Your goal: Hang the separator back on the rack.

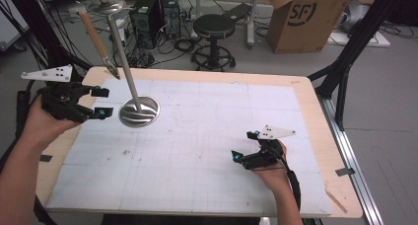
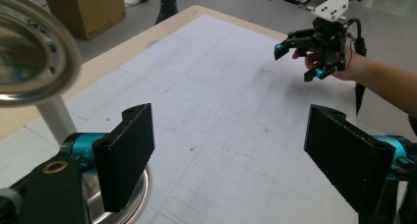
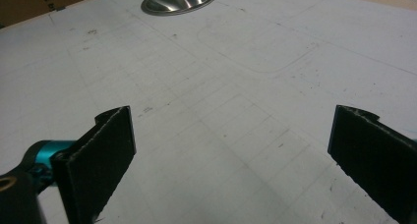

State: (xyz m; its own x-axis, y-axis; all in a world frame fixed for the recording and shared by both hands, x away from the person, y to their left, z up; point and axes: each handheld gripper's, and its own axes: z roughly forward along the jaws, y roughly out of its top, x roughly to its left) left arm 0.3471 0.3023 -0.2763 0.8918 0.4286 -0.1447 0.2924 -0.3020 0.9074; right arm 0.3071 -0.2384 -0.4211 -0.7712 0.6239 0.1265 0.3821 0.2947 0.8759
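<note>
Your left gripper [image 1: 98, 102] stands open with nothing between the pads, just beside the round base [image 1: 140, 111] of the metal stand, which sits on the white mat [image 1: 207, 151] near the table's far left corner. The stand's shaft [image 1: 124, 67] leans up and away from the base to a shiny top disc [image 1: 106, 7], and a wooden-handled tool [image 1: 97, 40] hangs from the top, its tip low near the far left edge of the table. In the left gripper view the shaft [image 2: 56, 118] rises just outside your left jaw, not between the two, so shift the gripper sideways until the shaft is centred between the pads before closing. Take it low, close to the base, where the lean is least likely to twist it out of the grip, and close slowly. Your right gripper [image 1: 246, 146] rests open and empty near the right front part of the mat, well apart from the stand; I would bring it over to steady the base if the stand starts to tip.
</note>
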